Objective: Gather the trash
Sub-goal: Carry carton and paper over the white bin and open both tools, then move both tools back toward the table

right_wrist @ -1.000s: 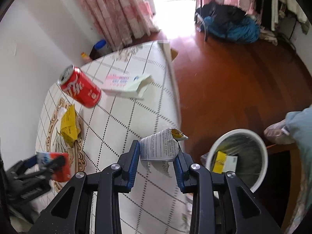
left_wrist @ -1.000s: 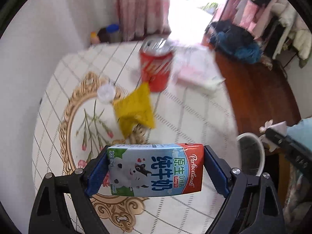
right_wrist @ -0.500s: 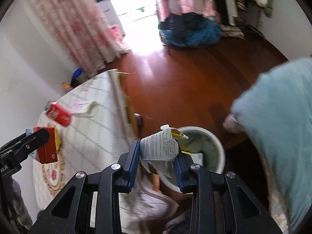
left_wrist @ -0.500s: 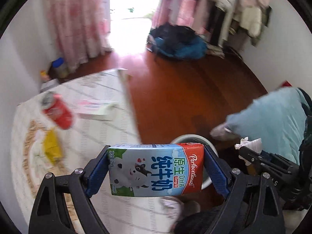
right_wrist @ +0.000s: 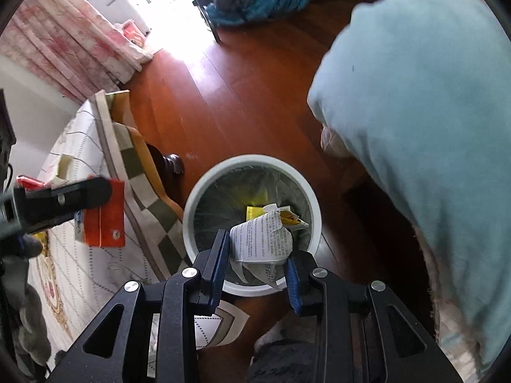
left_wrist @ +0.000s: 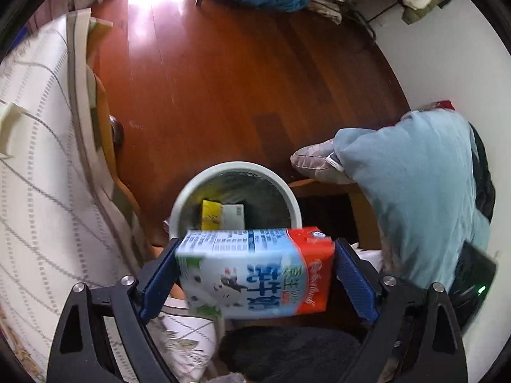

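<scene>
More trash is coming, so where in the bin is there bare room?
In the white bin, the liner is bare along the far wall. A yellow packet and a white box crowd the middle. Bare wooden floor lies beyond the rim, between table leg and slipper.

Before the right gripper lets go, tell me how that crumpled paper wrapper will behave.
The wrapper looks thin and creased, so probably floppy and very light. Its torn flap droops below the right gripper, so it may flutter rather than drop straight. The bin sits right beneath, so it likely lands inside.
</scene>
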`<state>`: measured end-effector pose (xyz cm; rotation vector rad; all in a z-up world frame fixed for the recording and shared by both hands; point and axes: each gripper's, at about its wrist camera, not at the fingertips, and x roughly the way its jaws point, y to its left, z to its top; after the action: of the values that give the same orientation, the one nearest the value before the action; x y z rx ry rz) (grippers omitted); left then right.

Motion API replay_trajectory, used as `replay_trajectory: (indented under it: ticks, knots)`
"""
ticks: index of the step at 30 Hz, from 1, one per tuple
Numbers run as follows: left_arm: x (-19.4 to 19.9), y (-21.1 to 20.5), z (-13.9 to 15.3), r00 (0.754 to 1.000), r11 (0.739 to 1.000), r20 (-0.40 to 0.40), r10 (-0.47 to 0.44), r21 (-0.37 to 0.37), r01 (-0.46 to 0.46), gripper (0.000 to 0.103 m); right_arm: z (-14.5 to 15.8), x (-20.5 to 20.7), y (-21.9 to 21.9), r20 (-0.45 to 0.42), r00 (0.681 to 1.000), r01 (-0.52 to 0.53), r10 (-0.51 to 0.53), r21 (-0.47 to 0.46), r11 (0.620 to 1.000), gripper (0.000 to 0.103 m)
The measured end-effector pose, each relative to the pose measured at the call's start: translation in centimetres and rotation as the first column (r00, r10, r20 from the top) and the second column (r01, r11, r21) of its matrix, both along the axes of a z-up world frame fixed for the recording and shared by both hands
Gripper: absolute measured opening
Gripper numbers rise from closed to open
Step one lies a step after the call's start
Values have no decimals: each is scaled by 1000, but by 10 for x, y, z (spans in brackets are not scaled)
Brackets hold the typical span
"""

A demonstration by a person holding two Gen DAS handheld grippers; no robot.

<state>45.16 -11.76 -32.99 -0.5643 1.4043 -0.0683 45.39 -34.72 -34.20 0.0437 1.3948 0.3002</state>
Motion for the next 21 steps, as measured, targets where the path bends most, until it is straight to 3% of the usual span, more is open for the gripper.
replay_trajectory:
  ticks: [2, 6, 7, 9, 13, 17, 21]
  knots:
    - [3, 1, -5, 1000, 999, -9, 19, -35, -20, 101, -12, 4, -1, -24, 1000, 4, -4, 11, 1000, 34]
    - [3, 3, -10, 999, 999, -21, 42, -17, -42, 101, -31, 12, -2, -56, 998, 41, -40, 24, 999, 38]
    - [2, 4, -10, 999, 999, -19, 43, -8, -43, 101, -34, 14, -3, -66, 997, 47, -44, 36, 998, 47]
    - [-2, 5, -7, 999, 999, -14, 39, 34, -38, 101, -39, 15, -5, -83, 995, 59, -54, 67, 996, 68]
    - [-18, 7, -1, 1000, 983, 5, 30, 179, -31, 101, -40, 11, -1, -82, 996, 50, -45, 55, 997, 90]
    - [-38, 10, 7, 999, 951, 23, 30, 308, -36, 101, -33, 2, 6, -54, 998, 19, -21, -31, 999, 95]
    - [-64, 12, 23, 998, 928, 54, 37, 368, -54, 101, -19, -12, 11, -14, 1000, -2, 0, -109, 994, 98]
